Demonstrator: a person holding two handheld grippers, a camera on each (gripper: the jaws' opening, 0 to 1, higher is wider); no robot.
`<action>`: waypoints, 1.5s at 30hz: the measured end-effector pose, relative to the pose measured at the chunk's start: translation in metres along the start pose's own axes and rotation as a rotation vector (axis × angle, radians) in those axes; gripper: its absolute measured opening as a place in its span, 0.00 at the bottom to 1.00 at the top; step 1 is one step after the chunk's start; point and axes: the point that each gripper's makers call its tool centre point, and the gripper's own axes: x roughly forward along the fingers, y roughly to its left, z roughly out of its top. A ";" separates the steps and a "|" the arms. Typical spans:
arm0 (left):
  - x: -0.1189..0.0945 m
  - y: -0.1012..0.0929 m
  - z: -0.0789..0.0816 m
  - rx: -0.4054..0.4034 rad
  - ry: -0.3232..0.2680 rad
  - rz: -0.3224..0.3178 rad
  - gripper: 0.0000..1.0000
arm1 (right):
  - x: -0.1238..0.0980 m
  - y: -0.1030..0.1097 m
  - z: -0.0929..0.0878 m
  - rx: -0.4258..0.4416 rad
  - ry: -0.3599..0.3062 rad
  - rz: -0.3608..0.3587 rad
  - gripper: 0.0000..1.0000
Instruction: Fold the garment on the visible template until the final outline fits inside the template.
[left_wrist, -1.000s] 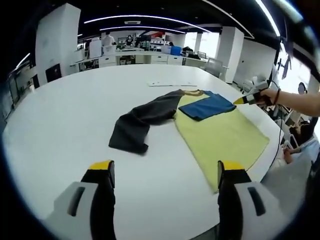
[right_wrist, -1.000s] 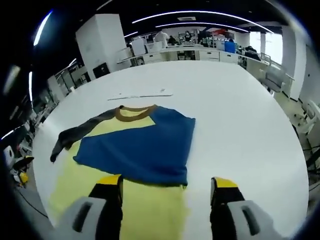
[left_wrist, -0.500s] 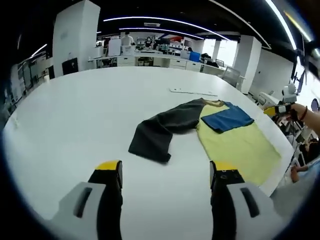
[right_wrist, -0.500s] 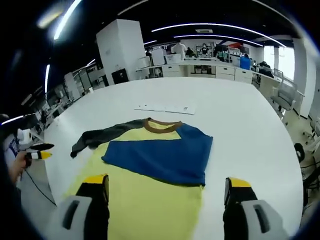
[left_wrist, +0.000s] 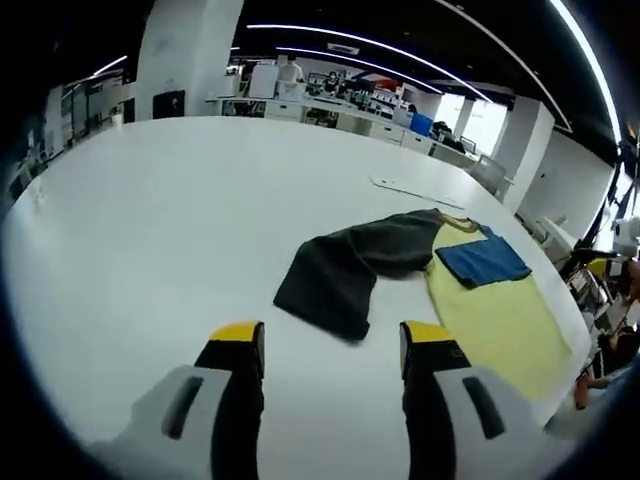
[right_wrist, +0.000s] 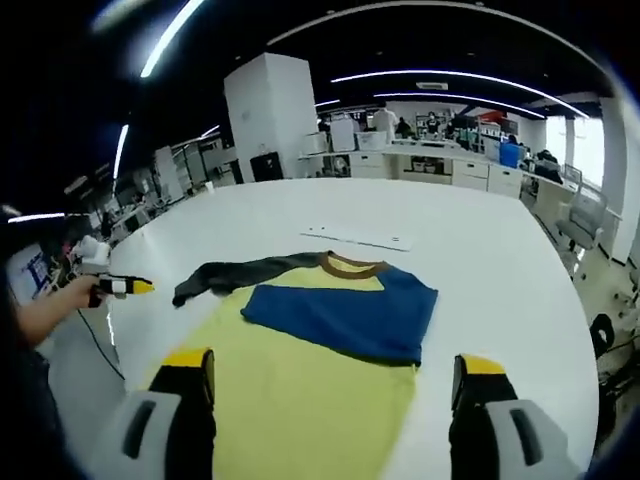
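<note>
Left gripper view: the left claw (left_wrist: 332, 345) hovers over the white worktop (left_wrist: 150, 200), jaws apart, holding and touching nothing. The garment (left_wrist: 480, 300) lies flat ahead toward 1 o'clock, its dark sleeve (left_wrist: 345, 270) spread out at 12 o'clock, near the jaw tips. In the right gripper view, the right claw (right_wrist: 333, 370) hangs above the garment's yellow body (right_wrist: 300, 400), jaws wide apart and empty. The blue sleeve (right_wrist: 345, 315) is folded across the chest at 12 o'clock. A hand (right_wrist: 80, 293) holds the left claw at 9 o'clock.
</note>
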 end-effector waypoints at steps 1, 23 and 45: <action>0.002 0.001 0.000 -0.004 -0.001 0.006 0.49 | -0.002 0.002 0.000 -0.013 -0.005 0.006 1.00; 0.044 0.014 -0.014 -0.106 0.052 0.141 0.28 | -0.031 0.017 -0.048 0.010 0.032 -0.029 0.95; 0.060 0.019 -0.017 0.015 0.076 0.205 0.05 | -0.044 -0.006 -0.070 -0.035 0.104 -0.153 0.88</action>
